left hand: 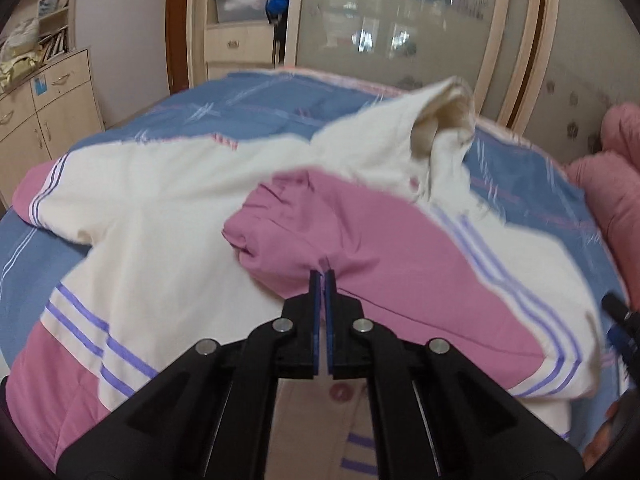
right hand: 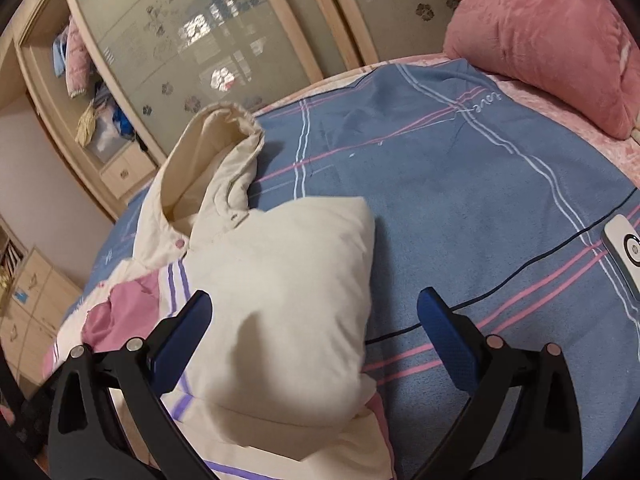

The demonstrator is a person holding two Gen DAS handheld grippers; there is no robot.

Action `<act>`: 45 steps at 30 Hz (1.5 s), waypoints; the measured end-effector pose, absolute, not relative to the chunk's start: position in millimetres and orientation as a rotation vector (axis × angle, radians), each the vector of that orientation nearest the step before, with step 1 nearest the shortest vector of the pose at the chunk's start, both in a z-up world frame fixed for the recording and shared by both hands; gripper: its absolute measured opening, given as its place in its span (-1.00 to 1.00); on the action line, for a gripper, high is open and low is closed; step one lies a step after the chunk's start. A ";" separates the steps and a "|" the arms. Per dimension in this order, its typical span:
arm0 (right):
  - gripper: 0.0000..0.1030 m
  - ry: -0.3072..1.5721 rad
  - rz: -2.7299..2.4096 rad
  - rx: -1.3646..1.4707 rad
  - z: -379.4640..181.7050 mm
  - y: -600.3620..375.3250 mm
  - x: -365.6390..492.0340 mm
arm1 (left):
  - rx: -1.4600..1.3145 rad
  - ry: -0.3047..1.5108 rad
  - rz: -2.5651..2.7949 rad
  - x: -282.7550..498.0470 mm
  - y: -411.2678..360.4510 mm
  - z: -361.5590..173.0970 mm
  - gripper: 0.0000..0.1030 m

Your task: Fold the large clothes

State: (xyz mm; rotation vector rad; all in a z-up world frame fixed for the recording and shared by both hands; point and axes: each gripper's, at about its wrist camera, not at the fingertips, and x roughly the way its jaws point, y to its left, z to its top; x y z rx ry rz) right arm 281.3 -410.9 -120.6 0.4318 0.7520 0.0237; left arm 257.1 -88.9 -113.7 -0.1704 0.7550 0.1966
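- Far left in my left wrist view I see a cream cabinet (left hand: 48, 108) with drawers, against the wall beside the bed.
- The jacket (left hand: 160, 208), cream with pink panels and purple stripes, lies spread across the blue striped bedspread (left hand: 248, 108) on the bed.
- My left hand-held gripper (left hand: 321, 276) has its blue pads pressed together, pinching a fold of the jacket's pink sleeve (left hand: 320, 224), which is bunched over the middle of the jacket.
- The jacket's cream hood (left hand: 440, 120) stands up past the sleeve, toward the wardrobe (left hand: 400, 20) with frosted sliding doors.
- In my right wrist view the hood (right hand: 212, 160) lies at the upper left, its opening facing the camera, and a cream part of the jacket (right hand: 288, 280) is folded over itself below it.
- My right hand-held gripper (right hand: 316, 320) is spread wide and holds nothing; its left finger (right hand: 180, 332) is over the jacket, its right finger over bare bedspread (right hand: 440, 200).
- To the right, a small white device (right hand: 624, 252) rests on the bedspread.
- A pink plush pillow (right hand: 540, 40) sits at the upper right.
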 end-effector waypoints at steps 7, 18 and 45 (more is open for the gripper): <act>0.96 0.657 0.043 0.250 -103.7 -368.4 272.3 | -0.161 0.787 0.220 266.3 -87.4 -130.1 -0.94; 0.89 0.897 -0.078 0.325 -147.3 -368.6 297.9 | -0.212 0.819 0.236 266.0 -70.6 -138.8 -0.85; 0.26 0.965 -0.213 0.308 -157.5 -363.5 291.9 | -0.161 0.840 0.222 269.0 -87.8 -150.7 -0.77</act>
